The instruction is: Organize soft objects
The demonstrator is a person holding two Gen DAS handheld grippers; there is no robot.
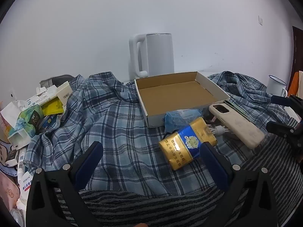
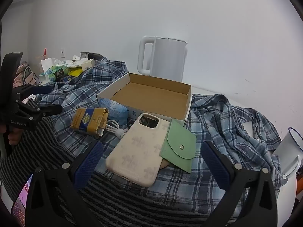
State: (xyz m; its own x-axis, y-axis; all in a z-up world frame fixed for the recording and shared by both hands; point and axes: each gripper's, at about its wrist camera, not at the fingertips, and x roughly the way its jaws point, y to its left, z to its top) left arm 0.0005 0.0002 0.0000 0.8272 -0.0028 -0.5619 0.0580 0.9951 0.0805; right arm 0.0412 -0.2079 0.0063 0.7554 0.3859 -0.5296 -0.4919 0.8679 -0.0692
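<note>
A blue plaid shirt (image 1: 117, 117) lies rumpled across the table, bunched into folds at the left and trailing off in a second heap behind the box on the right; its near edge overlaps a grey striped cloth (image 1: 132, 200) that covers the front of the surface. On the shirt sits an open cardboard box (image 1: 178, 94), shallow and with nothing in it, its white front wall facing the cameras. Against that wall lean a crumpled blue plastic pack (image 2: 115, 109) and a gold and blue cigarette pack (image 1: 187, 143), with a coiled white cable (image 2: 115, 127) beside them. A cream phone case (image 2: 138, 151) lies face down just right of the cable, and a green snap pouch (image 2: 179, 147) overlaps its right edge. A white electric kettle (image 2: 162, 56) stands behind the box near the wall, and a white enamel mug (image 2: 291, 151) sits at the far right edge of the table. Boxes and tissue packs crowd the left end (image 1: 37, 113). The flattest open stretch of shirt is the patch left of the cigarette pack.

The left gripper (image 1: 151, 155) hangs over that patch with its 2 blue-padded fingers spread wide, holding nothing, the right pad close to the cigarette pack. The right gripper (image 2: 151, 155) is likewise spread wide and holds nothing, its fingers flanking the phone case and pouch without touching them
</note>
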